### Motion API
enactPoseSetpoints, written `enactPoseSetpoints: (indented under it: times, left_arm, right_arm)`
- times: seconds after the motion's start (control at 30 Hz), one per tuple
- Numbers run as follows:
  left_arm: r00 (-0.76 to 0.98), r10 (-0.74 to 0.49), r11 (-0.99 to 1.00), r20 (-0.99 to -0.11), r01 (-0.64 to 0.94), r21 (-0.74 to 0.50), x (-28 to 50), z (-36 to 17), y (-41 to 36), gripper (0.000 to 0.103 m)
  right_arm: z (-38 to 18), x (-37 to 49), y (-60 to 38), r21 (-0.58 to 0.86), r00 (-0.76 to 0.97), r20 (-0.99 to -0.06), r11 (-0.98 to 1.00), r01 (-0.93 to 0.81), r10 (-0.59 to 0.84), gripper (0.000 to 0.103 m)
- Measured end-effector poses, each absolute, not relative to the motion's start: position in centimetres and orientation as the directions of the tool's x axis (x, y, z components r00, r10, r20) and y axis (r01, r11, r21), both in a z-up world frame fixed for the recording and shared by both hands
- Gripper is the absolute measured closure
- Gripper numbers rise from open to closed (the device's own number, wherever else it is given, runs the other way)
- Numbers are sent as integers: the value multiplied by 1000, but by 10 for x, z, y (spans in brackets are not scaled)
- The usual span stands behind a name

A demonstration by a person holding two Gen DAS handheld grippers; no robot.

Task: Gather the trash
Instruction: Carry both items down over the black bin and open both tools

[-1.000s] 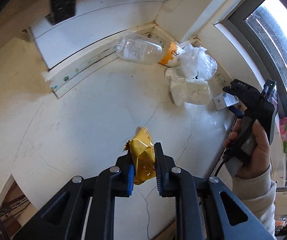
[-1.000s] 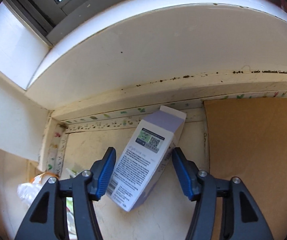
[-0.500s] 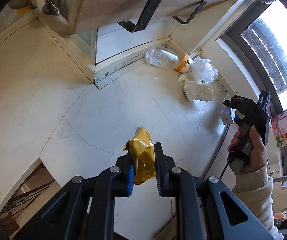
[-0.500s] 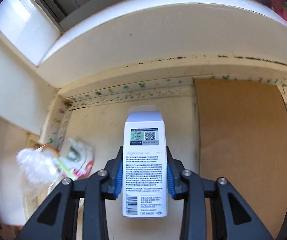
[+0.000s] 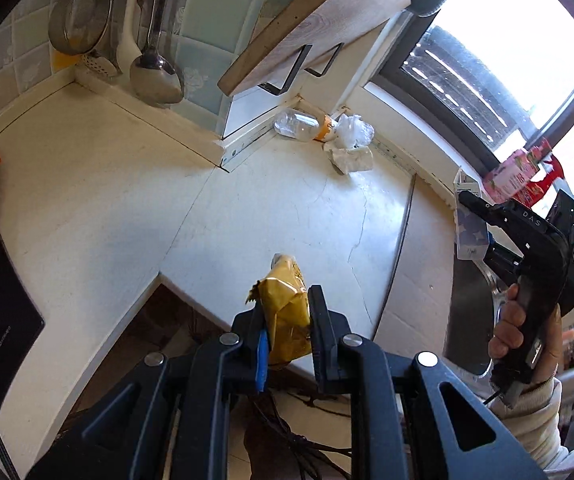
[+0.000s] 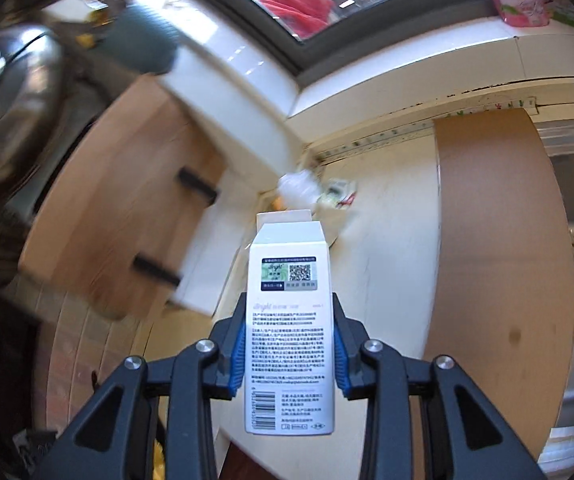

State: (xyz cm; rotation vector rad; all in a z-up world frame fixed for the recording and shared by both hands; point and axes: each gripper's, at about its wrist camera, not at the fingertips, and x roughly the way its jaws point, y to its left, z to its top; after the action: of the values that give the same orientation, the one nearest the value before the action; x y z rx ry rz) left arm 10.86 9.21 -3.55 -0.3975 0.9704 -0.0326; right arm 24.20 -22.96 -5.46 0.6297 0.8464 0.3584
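Beyond the bench (image 5: 87,200) edge, left gripper (image 5: 287,332) jaws clench a yellow wrapper (image 5: 285,320). Right gripper (image 6: 289,344) jaws grasp the carton (image 6: 289,320), long axis lying forward between them.

- Your left gripper (image 5: 285,330) is black, with blue pads and silver screws.
- Your right gripper (image 6: 289,346) matches; its body reads "DAS".
- Your right hand (image 5: 517,326) shows bare skin, a cream knit sleeve (image 5: 535,420).
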Motion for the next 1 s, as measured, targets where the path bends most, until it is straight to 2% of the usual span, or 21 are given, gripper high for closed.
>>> enactPoseSetpoints:
  times: [0.17, 0.33, 0.5, 0.73, 1.0]
  left_arm:
    - [554, -285, 927, -782, -46, -371, 50, -46, 107, 88]
    - [476, -347, 921, -808, 10, -389, 6, -80, 119, 88]
    - [372, -365, 925, -854, 41, -378, -25, -139, 122, 88]
    - [242, -370, 923, -897, -14, -385, -39, -271, 120, 87]
    - [131, -365, 916, -922, -128, -381, -18, -457, 126, 86]
  right_arm:
    - [-53, 137, -181, 597, 589, -600, 793, -121, 541, 68]
    - [-93, 55, -123, 524, 471, -701, 835, -170, 536, 68]
    - [-149, 10, -77, 429, 338, -811, 878, -210, 477, 68]
    - [-301, -4, -54, 407, 109, -899, 902, -145, 423, 68]
    - [-481, 15, -49, 364, -10, -932, 931, -40, 363, 68]
